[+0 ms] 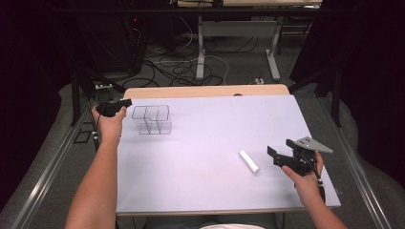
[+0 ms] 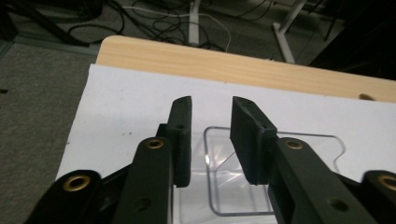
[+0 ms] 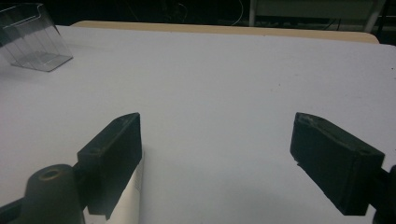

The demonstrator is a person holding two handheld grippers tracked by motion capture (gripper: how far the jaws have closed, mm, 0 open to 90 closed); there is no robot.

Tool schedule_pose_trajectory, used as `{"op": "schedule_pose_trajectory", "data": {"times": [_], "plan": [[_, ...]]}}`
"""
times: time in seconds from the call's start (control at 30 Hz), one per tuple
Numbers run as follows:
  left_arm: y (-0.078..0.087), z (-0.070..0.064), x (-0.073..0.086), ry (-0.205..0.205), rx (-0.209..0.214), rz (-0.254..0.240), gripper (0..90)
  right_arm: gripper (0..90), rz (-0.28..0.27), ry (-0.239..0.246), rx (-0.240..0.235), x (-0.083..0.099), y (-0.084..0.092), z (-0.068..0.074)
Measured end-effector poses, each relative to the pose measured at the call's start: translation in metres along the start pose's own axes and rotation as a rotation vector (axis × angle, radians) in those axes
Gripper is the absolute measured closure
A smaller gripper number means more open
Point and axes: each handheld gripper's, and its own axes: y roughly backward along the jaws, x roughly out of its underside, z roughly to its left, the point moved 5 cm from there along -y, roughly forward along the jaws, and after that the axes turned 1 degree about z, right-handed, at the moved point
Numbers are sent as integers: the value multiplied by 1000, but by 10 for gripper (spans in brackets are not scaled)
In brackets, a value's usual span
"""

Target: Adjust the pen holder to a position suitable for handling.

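White tabletop (image 1: 200, 181) holds one clear bin (image 1: 152, 119) and one white tube (image 1: 249, 161); our two grippers, left (image 2: 211, 105) and right (image 3: 217, 140), both gape, gripping nothing.

Left gripper (image 2: 210, 105) fingers narrowed, right gripper (image 3: 217, 133) wide

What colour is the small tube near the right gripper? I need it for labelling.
White: the tube shows best in the high view.

A wooden table (image 1: 205, 90) carries a pale sheet (image 1: 210, 176) that covers nearly all of its top (a bare strip shows at the far edge). On the sheet stand a clear plastic organizer (image 1: 152, 119) and, well apart from it toward the near right, a white tube (image 1: 249, 161) lying flat.
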Motion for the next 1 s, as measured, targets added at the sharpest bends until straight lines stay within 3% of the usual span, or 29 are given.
{"op": "schedule_pose_trajectory", "data": {"times": [0.27,0.37,0.53,1.0], "plan": [[-11,0,7,-56,-43,89,839,162,3,-16,-9,0,0,-1],[-15,-2,11,-90,-70,122,859,162,4,-27,-11,1,0,0],[-19,-3,14,-111,-81,148,877,162,-3,-19,-19,0,-1,0],[-27,-2,20,-120,-87,195,900,162,8,-15,-21,1,-2,0]]}}
